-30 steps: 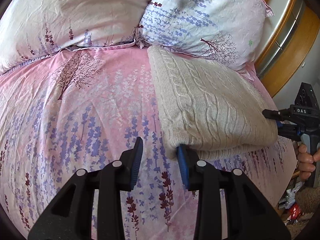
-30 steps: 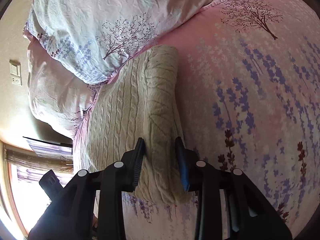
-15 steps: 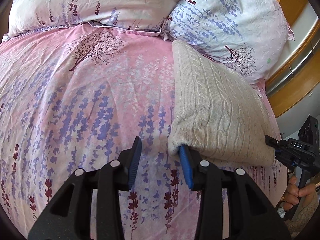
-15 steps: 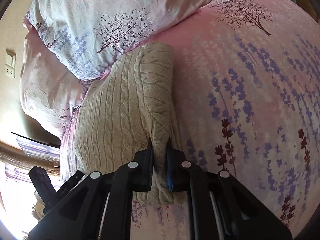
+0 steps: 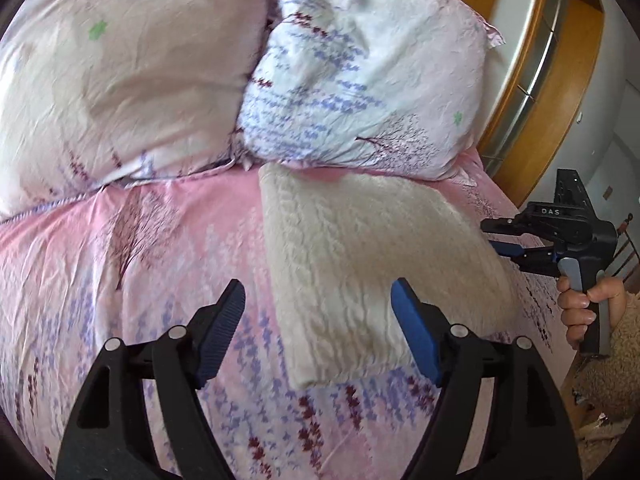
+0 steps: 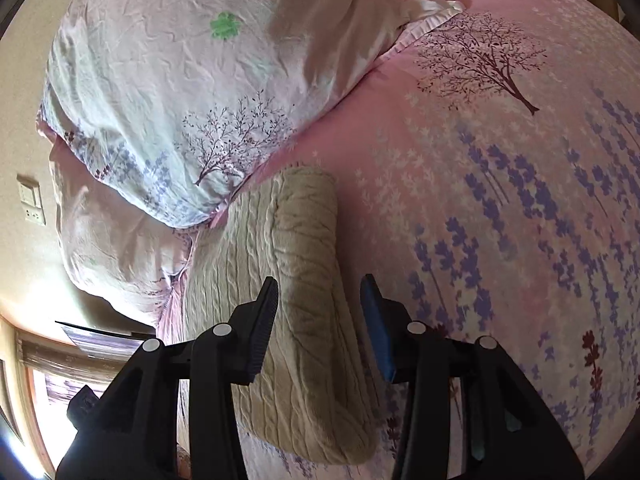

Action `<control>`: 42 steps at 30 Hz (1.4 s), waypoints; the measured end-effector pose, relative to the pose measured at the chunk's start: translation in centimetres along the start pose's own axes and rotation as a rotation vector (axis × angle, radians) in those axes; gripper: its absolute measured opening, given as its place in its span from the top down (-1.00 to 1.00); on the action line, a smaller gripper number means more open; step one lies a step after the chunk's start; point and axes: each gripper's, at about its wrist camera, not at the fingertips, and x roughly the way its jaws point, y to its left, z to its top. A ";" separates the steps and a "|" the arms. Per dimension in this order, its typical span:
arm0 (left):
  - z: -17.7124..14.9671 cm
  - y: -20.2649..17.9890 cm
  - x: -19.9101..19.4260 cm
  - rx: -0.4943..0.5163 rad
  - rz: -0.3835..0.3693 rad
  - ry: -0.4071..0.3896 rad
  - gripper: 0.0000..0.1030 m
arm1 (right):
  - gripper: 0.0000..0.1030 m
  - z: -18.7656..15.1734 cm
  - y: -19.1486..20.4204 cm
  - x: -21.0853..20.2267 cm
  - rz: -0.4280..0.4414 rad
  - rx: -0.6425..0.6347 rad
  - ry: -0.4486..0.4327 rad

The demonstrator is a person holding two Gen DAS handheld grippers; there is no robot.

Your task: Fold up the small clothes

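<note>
A pink floral bed [image 5: 168, 264] carries a folded knit sweater [image 5: 360, 264] and pillows [image 5: 120, 80].

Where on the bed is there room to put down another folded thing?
The widest bare patch is the pink flowered bedspread beside the folded cream cable-knit sweater, below the pale pink pillow. It is crowded where the sweater meets the white-and-purple pillow, and only a thin strip remains between the sweater and the bed's edge.

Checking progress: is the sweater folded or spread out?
Folded: the sweater lies as a compact rectangle on the bed, doubled layers showing at its near edge.
</note>
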 end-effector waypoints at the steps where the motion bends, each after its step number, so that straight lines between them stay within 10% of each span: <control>1: 0.9 -0.8 0.8 0.013 -0.004 0.010 -0.59 | 0.13 0.5 0.2 0.6 -0.001 0.004 0.002; 6: 3.3 -3.5 5.1 0.052 0.035 0.104 -0.59 | 0.20 1.4 1.0 2.7 -0.017 -0.005 0.030; 9: 3.0 -3.9 6.9 0.056 0.072 0.163 -0.58 | 0.79 1.7 2.9 2.8 -0.072 -0.118 -0.012; 14: 2.6 -3.9 7.5 0.050 0.077 0.177 -0.57 | 0.83 2.9 6.0 1.2 -0.103 -0.245 -0.136; 26: 2.1 -3.8 8.5 0.052 0.062 0.197 -0.65 | 0.81 2.7 1.4 4.9 -0.192 -0.137 -0.012; 35: 2.4 -3.7 8.2 0.068 0.056 0.200 -0.75 | 0.49 3.7 -0.4 1.4 -0.158 -0.107 -0.019; 42: 4.3 1.5 6.5 -0.137 0.059 0.149 -0.92 | -0.41 4.3 -2.3 -2.6 -0.115 -0.070 -0.045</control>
